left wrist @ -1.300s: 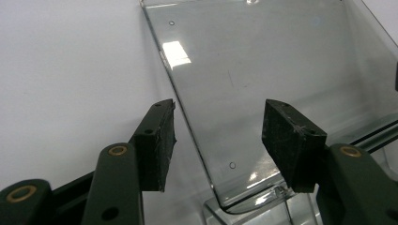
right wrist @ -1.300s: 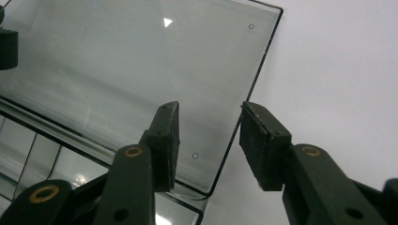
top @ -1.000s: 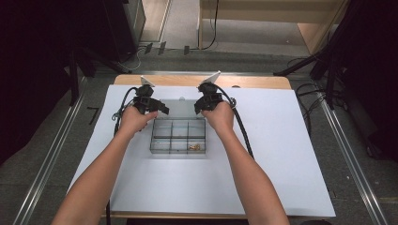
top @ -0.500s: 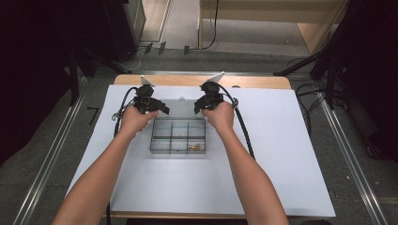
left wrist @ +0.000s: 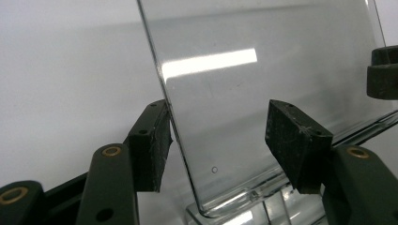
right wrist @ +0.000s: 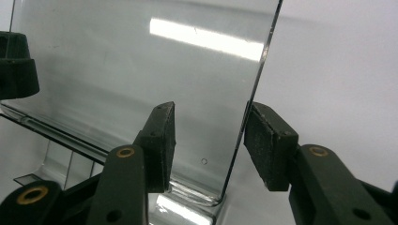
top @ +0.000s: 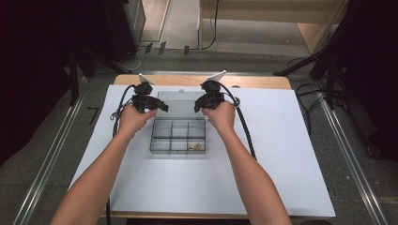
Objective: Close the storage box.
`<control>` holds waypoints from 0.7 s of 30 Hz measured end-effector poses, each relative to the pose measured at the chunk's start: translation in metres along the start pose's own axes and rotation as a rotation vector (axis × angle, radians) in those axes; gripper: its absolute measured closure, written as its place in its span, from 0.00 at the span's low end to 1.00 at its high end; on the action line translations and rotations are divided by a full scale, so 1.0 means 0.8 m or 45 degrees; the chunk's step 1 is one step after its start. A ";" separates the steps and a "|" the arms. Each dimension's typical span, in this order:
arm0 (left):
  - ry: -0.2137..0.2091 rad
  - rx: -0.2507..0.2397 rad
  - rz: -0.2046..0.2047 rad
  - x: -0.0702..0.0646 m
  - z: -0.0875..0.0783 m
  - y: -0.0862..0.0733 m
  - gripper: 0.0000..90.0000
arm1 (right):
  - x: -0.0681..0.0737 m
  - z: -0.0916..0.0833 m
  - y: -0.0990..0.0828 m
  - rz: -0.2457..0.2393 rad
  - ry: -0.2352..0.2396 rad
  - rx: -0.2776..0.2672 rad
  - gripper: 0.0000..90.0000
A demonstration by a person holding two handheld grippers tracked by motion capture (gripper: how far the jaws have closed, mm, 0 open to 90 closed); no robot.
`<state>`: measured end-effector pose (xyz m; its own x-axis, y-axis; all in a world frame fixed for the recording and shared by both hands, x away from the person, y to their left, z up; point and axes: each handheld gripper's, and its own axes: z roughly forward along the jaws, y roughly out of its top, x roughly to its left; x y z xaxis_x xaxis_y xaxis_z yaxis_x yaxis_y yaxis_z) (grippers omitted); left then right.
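Observation:
A clear plastic compartment box (top: 178,137) lies on the white sheet, its clear lid (top: 180,99) swung open toward the far side. Small gold pieces (top: 195,147) sit in its near right compartment. My left gripper (top: 161,107) straddles the lid's left edge (left wrist: 183,140); its jaws have just been closing, and one pad (left wrist: 152,140) is at the edge while the other stands clear. My right gripper (top: 201,105) straddles the lid's right edge (right wrist: 244,122), jaws also just closing, with a gap left at the pads (right wrist: 159,136).
The white sheet (top: 281,154) covers a wooden table (top: 253,82). Black cables (top: 246,136) trail from both grippers. Metal rails (top: 349,159) run along the floor on both sides, with dark stands beyond them.

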<state>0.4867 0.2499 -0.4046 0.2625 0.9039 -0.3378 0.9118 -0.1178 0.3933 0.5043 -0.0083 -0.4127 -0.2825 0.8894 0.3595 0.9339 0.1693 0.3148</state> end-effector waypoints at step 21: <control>-0.024 -0.260 0.178 -0.022 -0.051 -0.042 0.49 | 0.022 -0.052 -0.051 -0.258 -0.023 -0.267 0.67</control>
<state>0.4389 0.2548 -0.3771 0.3894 0.8766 -0.2826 0.7839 -0.1543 0.6014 0.4522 -0.0171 -0.3827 -0.4529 0.8541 0.2559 0.7928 0.2544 0.5539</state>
